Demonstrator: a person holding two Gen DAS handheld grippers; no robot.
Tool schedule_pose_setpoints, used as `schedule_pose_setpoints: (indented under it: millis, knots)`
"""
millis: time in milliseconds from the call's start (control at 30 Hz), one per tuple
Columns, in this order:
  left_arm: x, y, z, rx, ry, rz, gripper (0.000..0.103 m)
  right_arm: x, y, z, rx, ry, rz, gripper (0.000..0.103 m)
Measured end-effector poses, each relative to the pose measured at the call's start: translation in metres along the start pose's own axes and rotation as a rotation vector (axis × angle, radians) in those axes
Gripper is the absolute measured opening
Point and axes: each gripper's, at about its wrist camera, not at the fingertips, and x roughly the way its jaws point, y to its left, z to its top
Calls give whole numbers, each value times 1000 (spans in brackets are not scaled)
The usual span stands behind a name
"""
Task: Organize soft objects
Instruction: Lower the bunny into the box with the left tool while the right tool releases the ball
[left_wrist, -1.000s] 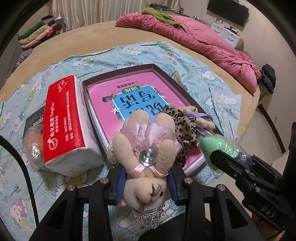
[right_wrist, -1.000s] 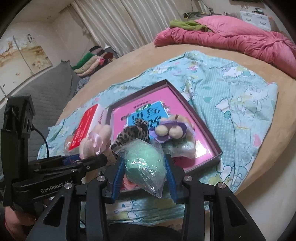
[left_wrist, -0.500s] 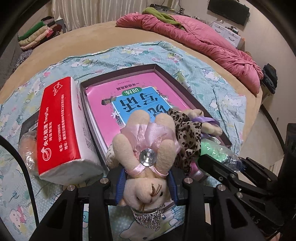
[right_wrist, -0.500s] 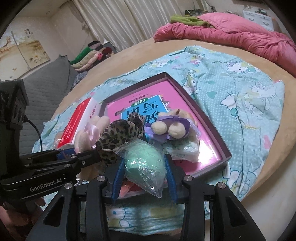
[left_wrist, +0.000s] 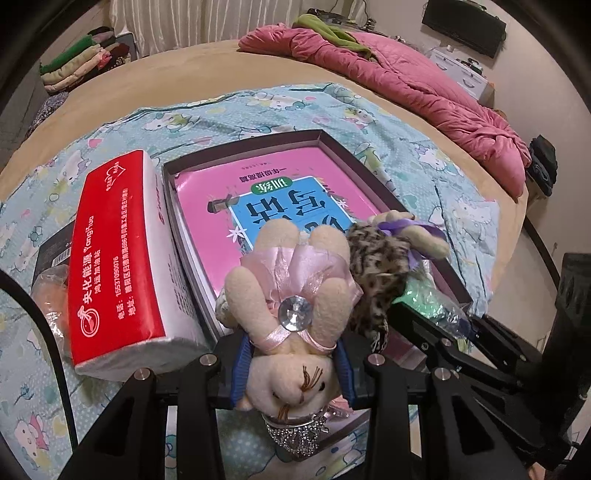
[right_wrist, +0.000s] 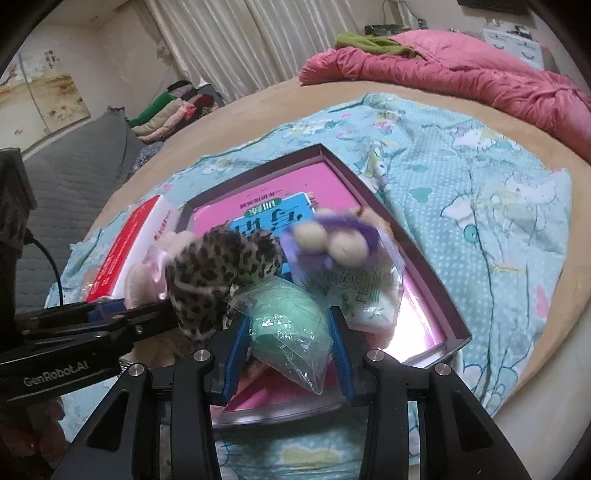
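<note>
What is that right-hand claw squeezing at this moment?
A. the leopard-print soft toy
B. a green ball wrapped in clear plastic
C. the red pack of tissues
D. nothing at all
B: in the right wrist view the right gripper has its blue pads pressed on either side of the green ball in its plastic bag, above the near end of the box.

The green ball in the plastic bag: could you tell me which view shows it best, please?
The right wrist view: the green ball sits large and central in the right tool. The left wrist view shows only a sliver of it, behind the leopard plush.
</note>
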Motion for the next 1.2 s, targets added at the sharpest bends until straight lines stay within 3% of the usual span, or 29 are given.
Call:
schedule_pose_setpoints:
  millis: [600, 833, 1200]
  knots:
    - [8, 0, 4, -7, 33, -24, 40, -5, -12, -6, 75, -2, -9, 48]
    - [11, 2, 0, -29, 73, -43, 42, -17, -13, -6, 101, -19, -1, 63]
    - [5, 4, -1, -46, 75, -54, 50, -33, -7, -5, 99, -51, 4, 67]
